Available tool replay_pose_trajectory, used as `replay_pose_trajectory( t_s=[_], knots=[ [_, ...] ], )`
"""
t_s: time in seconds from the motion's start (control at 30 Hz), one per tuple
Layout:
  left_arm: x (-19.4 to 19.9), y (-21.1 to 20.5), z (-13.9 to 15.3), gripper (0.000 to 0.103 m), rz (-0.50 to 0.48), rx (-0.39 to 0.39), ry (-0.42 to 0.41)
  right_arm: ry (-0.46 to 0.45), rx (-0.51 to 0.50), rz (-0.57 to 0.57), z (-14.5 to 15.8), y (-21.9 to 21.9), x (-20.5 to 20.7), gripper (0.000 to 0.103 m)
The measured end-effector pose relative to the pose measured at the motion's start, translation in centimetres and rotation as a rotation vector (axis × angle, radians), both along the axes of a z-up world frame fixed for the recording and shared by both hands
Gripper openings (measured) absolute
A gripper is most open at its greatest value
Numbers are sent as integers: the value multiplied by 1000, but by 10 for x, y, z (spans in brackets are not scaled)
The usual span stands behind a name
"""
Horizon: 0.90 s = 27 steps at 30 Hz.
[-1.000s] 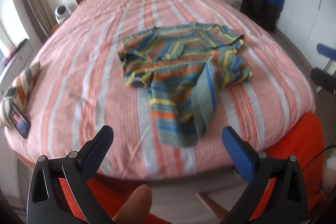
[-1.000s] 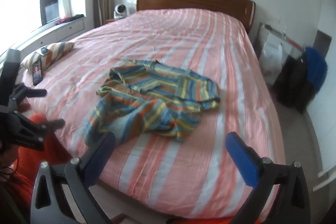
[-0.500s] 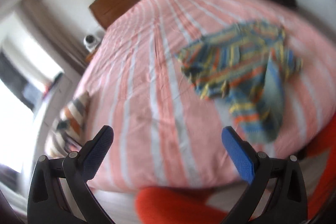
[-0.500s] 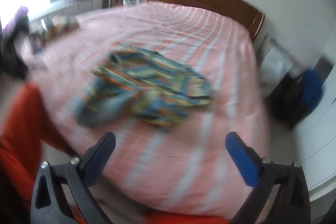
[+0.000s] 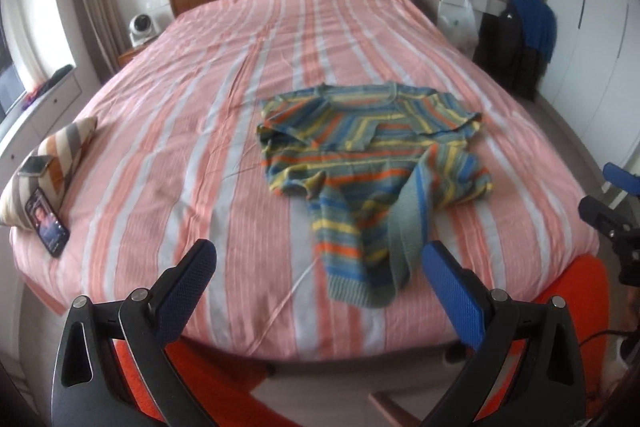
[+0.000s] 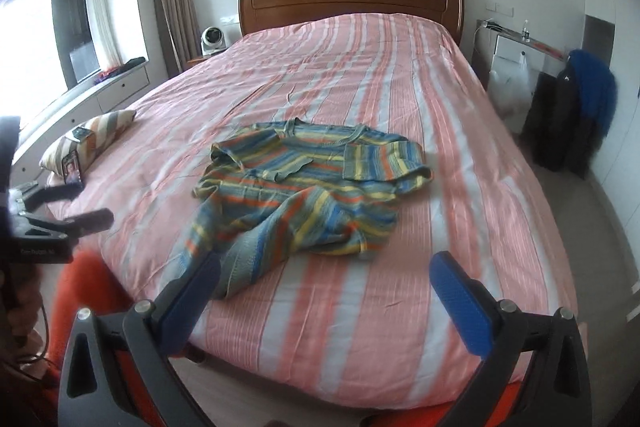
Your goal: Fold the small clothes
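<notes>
A bed (image 5: 208,115) with a pink-and-white striped cover fills the room. A crumpled striped sweater (image 5: 372,163) lies toward its foot edge, one sleeve trailing nearest that edge. A striped cushion (image 5: 60,155) sits at the bed's left edge with what looks like a phone (image 5: 47,227) propped against it. The left gripper (image 5: 320,291) and right gripper (image 6: 326,291) hover short of the foot edge, jaws spread wide, holding nothing
</notes>
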<state>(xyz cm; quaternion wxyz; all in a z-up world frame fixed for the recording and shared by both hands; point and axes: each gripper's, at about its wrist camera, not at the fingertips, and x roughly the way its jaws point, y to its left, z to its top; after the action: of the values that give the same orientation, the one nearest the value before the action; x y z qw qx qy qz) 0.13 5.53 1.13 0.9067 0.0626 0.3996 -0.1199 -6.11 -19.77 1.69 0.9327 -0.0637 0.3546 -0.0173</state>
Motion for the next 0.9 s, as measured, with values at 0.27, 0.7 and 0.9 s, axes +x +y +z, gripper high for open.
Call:
replay_pose_trajectory(
  t_s=[0.27, 0.7, 0.9],
  knots=[
    [-4, 3, -8, 103, -23, -42, 33, -18, -26, 7, -5, 9, -15, 103],
    [1, 6, -8, 103, 21, -51, 34, -53, -20, -62, 3, 10, -11, 103],
    [11, 1, -20, 103, 38, -12, 65, -38, -111, -116, -5, 14, -4, 103]
  ],
)
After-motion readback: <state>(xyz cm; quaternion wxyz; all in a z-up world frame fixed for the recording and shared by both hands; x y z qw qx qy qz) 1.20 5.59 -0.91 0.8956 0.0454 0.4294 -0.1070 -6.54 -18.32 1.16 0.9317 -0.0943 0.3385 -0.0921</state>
